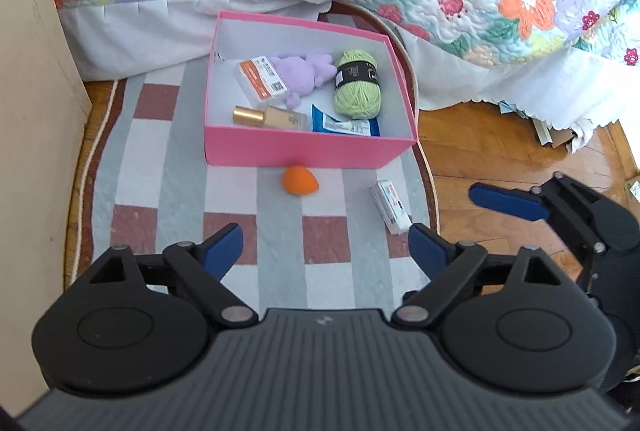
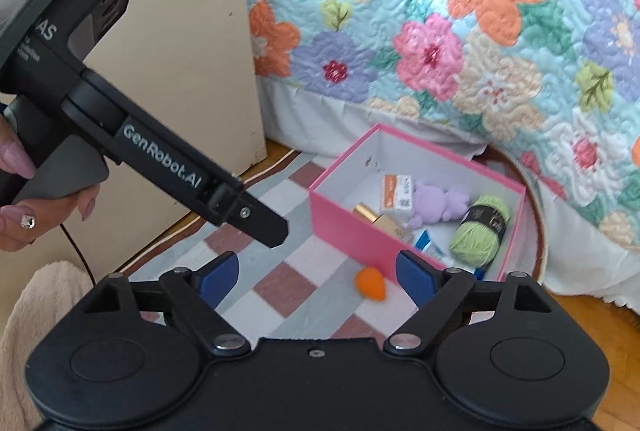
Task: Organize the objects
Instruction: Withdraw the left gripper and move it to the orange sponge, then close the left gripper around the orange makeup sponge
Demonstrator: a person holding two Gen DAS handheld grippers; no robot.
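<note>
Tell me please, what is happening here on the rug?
A person holds a gripper in each hand and is tidying small things into the pink box on the rug. The box already has yarn, a purple plush, a bottle, an orange pack and a blue pack. The orange sponge and a white carton lie outside it. The left gripper and right gripper are open, holding nothing.

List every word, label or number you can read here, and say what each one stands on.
"GenRobot.AI": on the left gripper, along its black body, in the right wrist view.
"AS": end of a cut-off word, higher on that body.
Labels on the yarn, orange-white box, blue packet and small white box: unreadable.
</note>
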